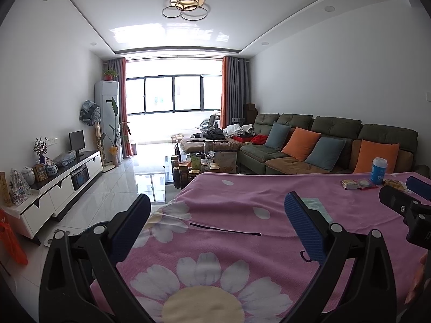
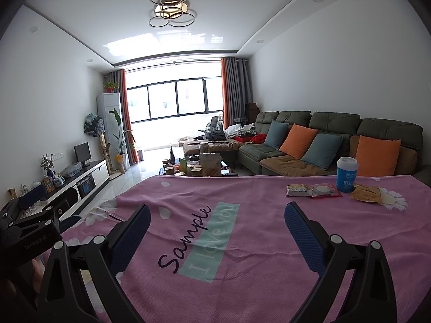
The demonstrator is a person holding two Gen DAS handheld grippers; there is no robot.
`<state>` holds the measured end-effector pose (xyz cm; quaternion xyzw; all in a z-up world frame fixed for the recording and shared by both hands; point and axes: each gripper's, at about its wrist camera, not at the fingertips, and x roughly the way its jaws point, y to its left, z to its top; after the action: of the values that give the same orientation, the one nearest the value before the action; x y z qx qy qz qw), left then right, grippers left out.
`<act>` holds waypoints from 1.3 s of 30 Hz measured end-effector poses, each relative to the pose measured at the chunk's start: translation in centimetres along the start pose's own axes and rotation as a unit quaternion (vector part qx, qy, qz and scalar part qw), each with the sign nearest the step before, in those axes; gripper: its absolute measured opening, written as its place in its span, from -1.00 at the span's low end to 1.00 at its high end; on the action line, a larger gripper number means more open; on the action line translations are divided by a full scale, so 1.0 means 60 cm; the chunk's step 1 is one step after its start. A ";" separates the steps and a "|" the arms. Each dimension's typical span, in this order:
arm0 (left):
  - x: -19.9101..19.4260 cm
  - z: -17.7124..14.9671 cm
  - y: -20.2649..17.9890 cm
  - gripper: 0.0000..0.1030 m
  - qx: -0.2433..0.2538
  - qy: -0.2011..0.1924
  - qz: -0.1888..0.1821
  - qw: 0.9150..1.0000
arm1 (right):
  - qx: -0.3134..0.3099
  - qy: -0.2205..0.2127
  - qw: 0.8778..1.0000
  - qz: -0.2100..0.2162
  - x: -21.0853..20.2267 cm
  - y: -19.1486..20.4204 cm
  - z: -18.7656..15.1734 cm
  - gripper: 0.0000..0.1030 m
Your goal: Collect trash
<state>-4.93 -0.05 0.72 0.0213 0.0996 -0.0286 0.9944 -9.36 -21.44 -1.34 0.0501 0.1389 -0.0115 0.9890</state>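
My pink blanket (image 2: 256, 242) reads "Sample" and "I love you"; my left gripper (image 2: 29, 231) says "GenRobot.AI"; the blue cup (image 2: 347, 174) shows "10".

Left gripper (image 1: 216, 212): jaws spread wide, nothing between them. Right gripper (image 2: 216, 216): likewise wide apart (both held level, side by side).

A cloth-covered table (image 2: 242, 255) fills the foreground. Near its far right corner, a cup (image 2: 347, 174) stands by the far edge, with two snack packets (image 2: 313, 190) just left of it and a wrapper (image 2: 367, 195) just right of it. Beyond the far edge stands a low table (image 2: 196, 168) crowded with jars. A sofa (image 2: 309, 140) runs along the right wall, a TV cabinet (image 2: 80, 185) along the left wall.
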 end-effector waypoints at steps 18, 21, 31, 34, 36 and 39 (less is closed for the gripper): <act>0.003 -0.003 0.000 0.90 -0.002 0.003 0.003 1.000 | 0.001 0.000 1.000 0.000 -0.001 -0.001 0.000 0.87; 0.003 -0.004 0.000 0.90 -0.003 0.004 0.003 1.000 | 0.000 -0.001 1.000 -0.002 -0.002 0.000 0.000 0.87; 0.005 -0.005 0.003 0.90 -0.003 0.004 0.003 1.000 | 0.000 0.001 1.000 -0.002 -0.002 -0.001 0.000 0.87; 0.005 -0.005 0.002 0.90 -0.003 0.005 0.003 1.000 | 0.000 0.000 1.000 -0.002 -0.002 0.000 0.000 0.87; 0.005 -0.006 0.003 0.90 -0.004 0.005 0.003 1.000 | 0.000 0.000 1.000 -0.001 -0.002 -0.001 0.000 0.87; 0.005 -0.006 0.003 0.90 -0.003 0.005 0.002 1.000 | 0.001 0.000 1.000 -0.002 -0.002 -0.001 0.000 0.87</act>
<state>-4.70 0.16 0.31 0.0183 0.1045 -0.0257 0.9940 -9.51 -21.49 -1.32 0.0506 0.1388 -0.0131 0.9889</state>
